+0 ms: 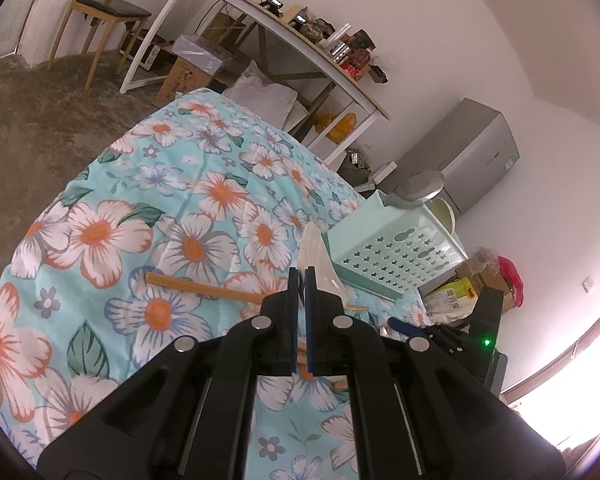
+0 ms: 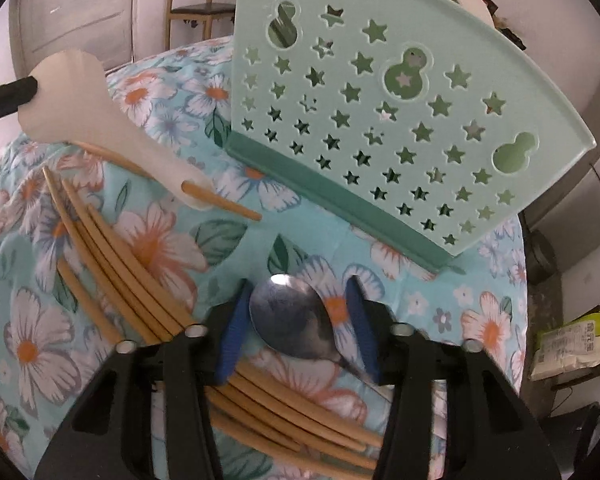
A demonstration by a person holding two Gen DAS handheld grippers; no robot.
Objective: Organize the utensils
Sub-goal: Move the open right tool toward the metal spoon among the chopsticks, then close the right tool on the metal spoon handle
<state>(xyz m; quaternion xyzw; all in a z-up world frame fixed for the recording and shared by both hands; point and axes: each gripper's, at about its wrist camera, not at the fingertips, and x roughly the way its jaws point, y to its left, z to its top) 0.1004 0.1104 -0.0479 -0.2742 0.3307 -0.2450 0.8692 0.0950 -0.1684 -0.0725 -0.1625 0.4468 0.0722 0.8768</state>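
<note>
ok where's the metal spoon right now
In the right wrist view the metal spoon lies on the floral cloth between the open jaws of the right gripper, chopsticks to its left, the green holder beyond.

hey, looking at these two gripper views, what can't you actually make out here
- Metal spoon handle: right wrist view, hidden under the right gripper, whose jaws stand open around the bowl.
- White plastic spoon handle end: left wrist view, hidden between the left gripper fingers shut on it.
- Inside of the green utensil holder: both views, hidden by its perforated wall.
- Chopsticks near ends: right wrist view, covered by the gripper body.
</note>
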